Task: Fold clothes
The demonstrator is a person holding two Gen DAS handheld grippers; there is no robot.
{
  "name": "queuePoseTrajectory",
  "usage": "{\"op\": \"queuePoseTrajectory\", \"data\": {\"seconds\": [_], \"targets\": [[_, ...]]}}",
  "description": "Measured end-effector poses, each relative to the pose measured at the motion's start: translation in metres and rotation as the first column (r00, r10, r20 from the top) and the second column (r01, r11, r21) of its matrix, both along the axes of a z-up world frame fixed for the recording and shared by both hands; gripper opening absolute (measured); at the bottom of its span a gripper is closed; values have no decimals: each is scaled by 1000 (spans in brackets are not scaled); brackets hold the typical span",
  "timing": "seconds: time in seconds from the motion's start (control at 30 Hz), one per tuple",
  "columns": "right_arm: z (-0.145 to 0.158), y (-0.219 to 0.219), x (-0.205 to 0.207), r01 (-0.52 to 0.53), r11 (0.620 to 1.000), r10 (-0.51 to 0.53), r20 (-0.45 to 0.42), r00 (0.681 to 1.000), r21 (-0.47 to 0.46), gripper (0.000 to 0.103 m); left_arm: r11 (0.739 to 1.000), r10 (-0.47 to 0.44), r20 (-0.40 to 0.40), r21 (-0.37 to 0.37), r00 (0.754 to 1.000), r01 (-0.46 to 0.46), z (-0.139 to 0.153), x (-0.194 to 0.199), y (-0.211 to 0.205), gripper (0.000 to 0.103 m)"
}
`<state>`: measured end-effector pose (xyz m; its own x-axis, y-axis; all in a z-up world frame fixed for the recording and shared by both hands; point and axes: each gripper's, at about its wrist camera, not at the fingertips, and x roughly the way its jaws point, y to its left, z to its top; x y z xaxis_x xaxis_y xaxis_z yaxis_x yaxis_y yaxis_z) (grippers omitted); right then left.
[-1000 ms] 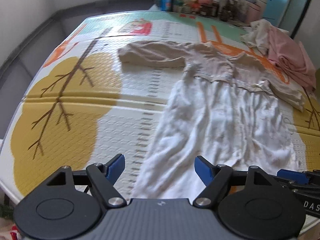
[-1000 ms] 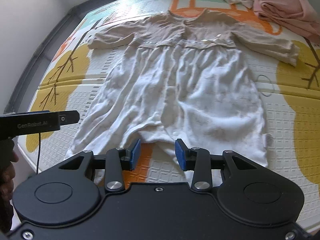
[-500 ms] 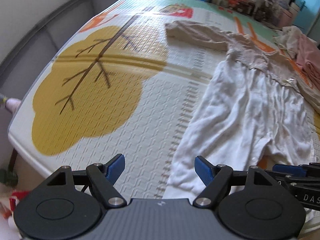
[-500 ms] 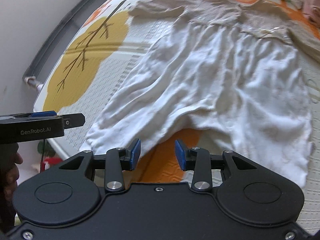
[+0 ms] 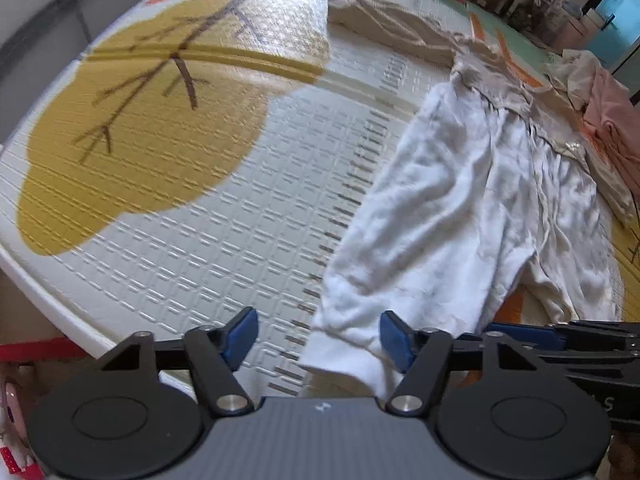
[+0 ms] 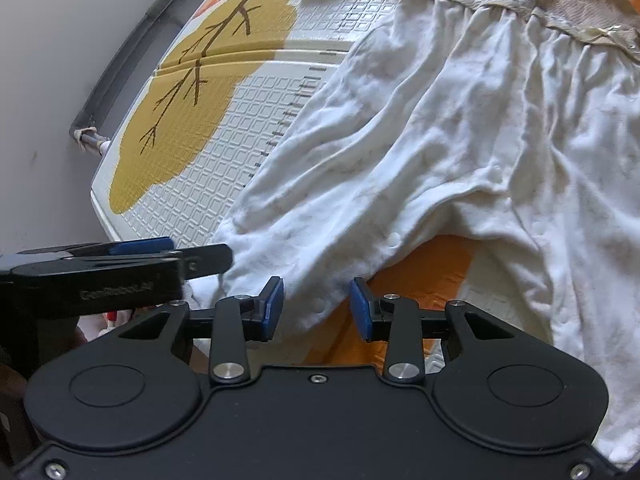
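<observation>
Both the left gripper (image 5: 316, 336) and right gripper (image 6: 316, 308), jaws spread wide and grasping nothing, hover at one leg cuff of a white-and-beige romper (image 6: 460, 120) lying flat on a patterned play mat (image 5: 180, 208)

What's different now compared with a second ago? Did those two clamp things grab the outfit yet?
Both have dropped lower and swung left, toward one white leg of the romper. The left tool and right tool now flank that leg's cuff, both open, nothing gripped. The romper lies spread on the mat as before.
</observation>
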<state>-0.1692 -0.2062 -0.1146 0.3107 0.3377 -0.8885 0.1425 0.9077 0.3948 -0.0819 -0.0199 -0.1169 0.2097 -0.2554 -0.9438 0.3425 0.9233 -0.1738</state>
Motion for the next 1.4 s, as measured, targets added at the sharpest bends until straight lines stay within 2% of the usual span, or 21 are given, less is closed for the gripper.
{"op": "queuePoseTrajectory", "data": {"seconds": [0.07,0.27,0.43,0.67,0.8,0.87,1.03,1.1,1.13,1.27,1.4], "targets": [[-3,1,1,-1,1000,1,-10,1000,1,29,1000,-11,-22,-24,1000,10,-4,0,-1,43],[-7,3,3,-7,1000,7,-18,1000,0,15,999,-31,-13,-40,999,30,-7,-4,-3,25],[-6,2,3,-11,1000,11,-15,1000,11,11,998,-37,4,-41,999,37,2,-2,-4,17],[10,-1,2,-38,999,38,2,999,34,9,999,-37,12,-33,999,38,16,-1,-3,17],[-7,0,6,-32,999,35,-69,997,43,9,1000,-12,-41,12,999,13,0,4,-4,18],[-16,0,6,-31,999,35,-99,995,42,9,1000,-1,-51,29,999,3,-7,3,-3,26],[-19,-5,3,-18,997,27,-118,993,69,12,999,14,-59,34,998,-12,-8,3,1,31],[-17,-8,1,-12,996,22,-119,993,85,14,999,16,-44,48,999,-14,-4,3,1,36],[-15,-10,0,-10,996,20,-116,993,90,15,998,15,-33,58,999,-13,-3,3,1,40],[9,-21,-6,-2,996,7,-58,998,88,15,998,10,23,63,1000,-11,13,1,2,39],[33,-26,-9,-13,999,11,37,999,48,14,999,-1,81,42,997,-3,31,-1,-2,39]]}}
